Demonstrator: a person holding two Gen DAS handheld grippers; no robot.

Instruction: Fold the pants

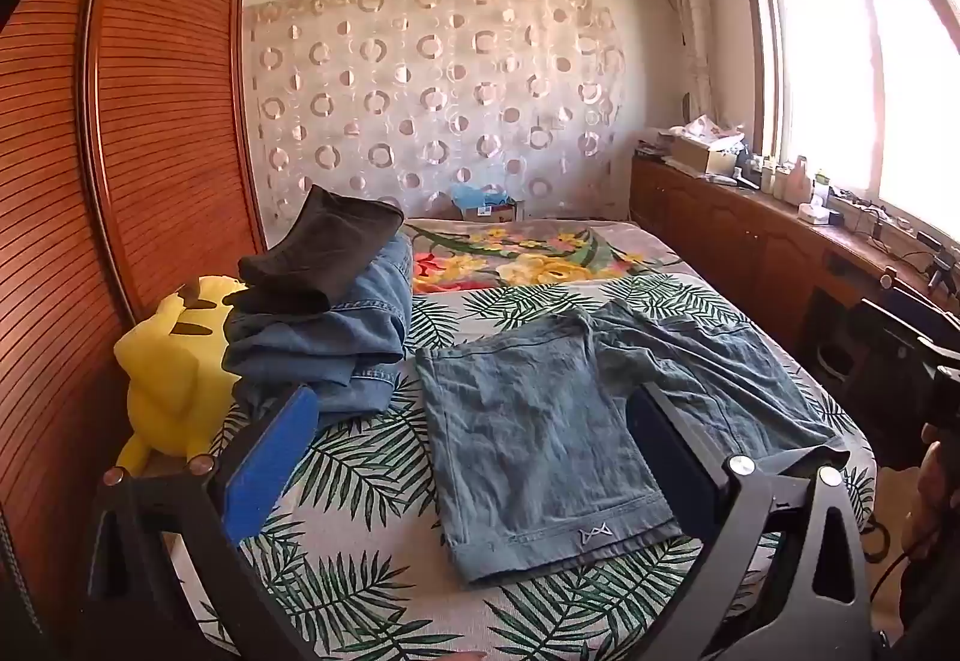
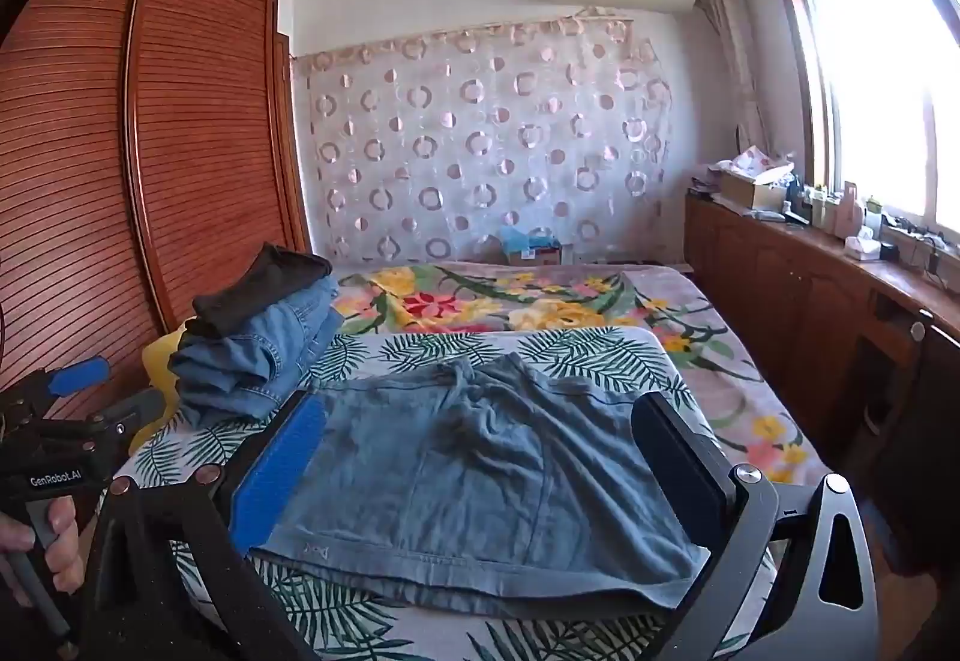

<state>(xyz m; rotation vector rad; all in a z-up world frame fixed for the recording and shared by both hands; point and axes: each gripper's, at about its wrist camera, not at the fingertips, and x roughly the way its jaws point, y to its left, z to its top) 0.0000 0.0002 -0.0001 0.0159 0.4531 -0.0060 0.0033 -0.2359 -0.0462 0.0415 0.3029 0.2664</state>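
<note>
Grey-blue denim shorts [image 1: 540, 433] lie flat on the palm-leaf bed cover [image 1: 360, 469], hems toward me and waistband toward the far side; they also show in the right wrist view [image 2: 480, 469]. My left gripper [image 1: 474, 457] is open and empty, held above the near left leg. My right gripper [image 2: 480, 463] is open and empty, held above the near hems, its jaws wider than the shorts look. The left gripper also shows at the left edge of the right wrist view [image 2: 66, 421], held in a hand.
A stack of folded jeans with a dark garment on top [image 1: 324, 313] sits at the bed's left, beside a yellow plush toy [image 1: 174, 379]. A wooden wardrobe [image 1: 120, 150] stands on the left, a low cabinet [image 1: 750, 241] with clutter on the right. A floral blanket [image 1: 528, 253] lies beyond.
</note>
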